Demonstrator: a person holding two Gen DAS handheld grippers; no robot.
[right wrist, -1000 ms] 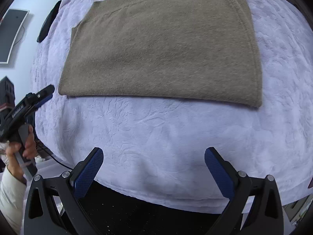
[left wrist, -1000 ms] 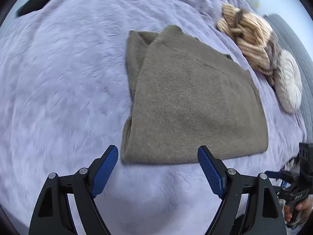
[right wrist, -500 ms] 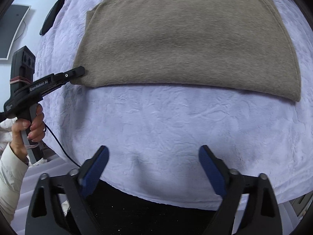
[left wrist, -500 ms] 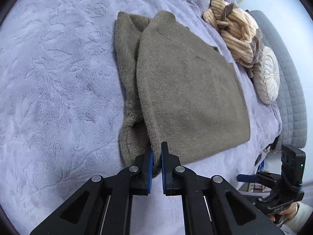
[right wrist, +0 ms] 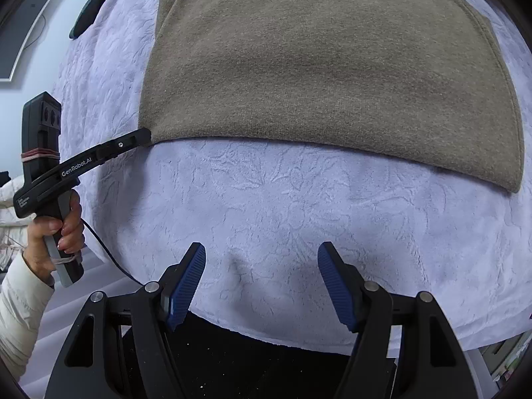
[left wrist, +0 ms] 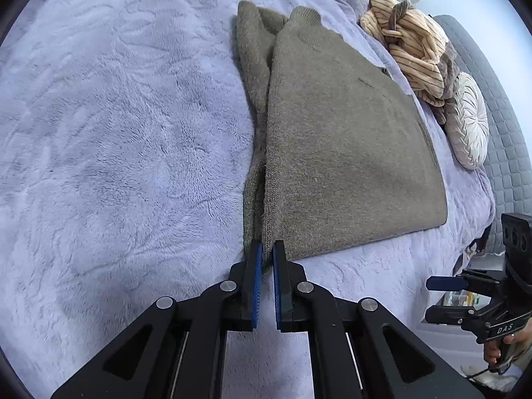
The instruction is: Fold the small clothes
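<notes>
A brown knitted sweater [left wrist: 349, 153] lies folded flat on the lavender blanket [left wrist: 116, 133], one sleeve tucked along its left side. My left gripper [left wrist: 267, 256] is shut on the sweater's near left corner, which is pinched between the blue pads. The right wrist view shows that same left gripper [right wrist: 143, 138] held by a hand, its tip on the corner of the sweater [right wrist: 332, 66]. My right gripper [right wrist: 262, 269] hovers over the blanket [right wrist: 299, 206] near the bed's front edge, short of the hem. Its jaws are closing with only blanket below them. The right gripper [left wrist: 465, 286] also shows at the left wrist view's right edge.
A tan striped cloth bundle [left wrist: 409, 43] and a round cream cushion [left wrist: 468, 123] lie beyond the sweater against a grey quilted headboard [left wrist: 508, 133]. A dark object [right wrist: 96, 3] rests at the bed's far left. The bed drops off just below my right gripper.
My left gripper moved in and shut on the sweater's near left corner. My right gripper came closer to the hem and its jaws narrowed.
</notes>
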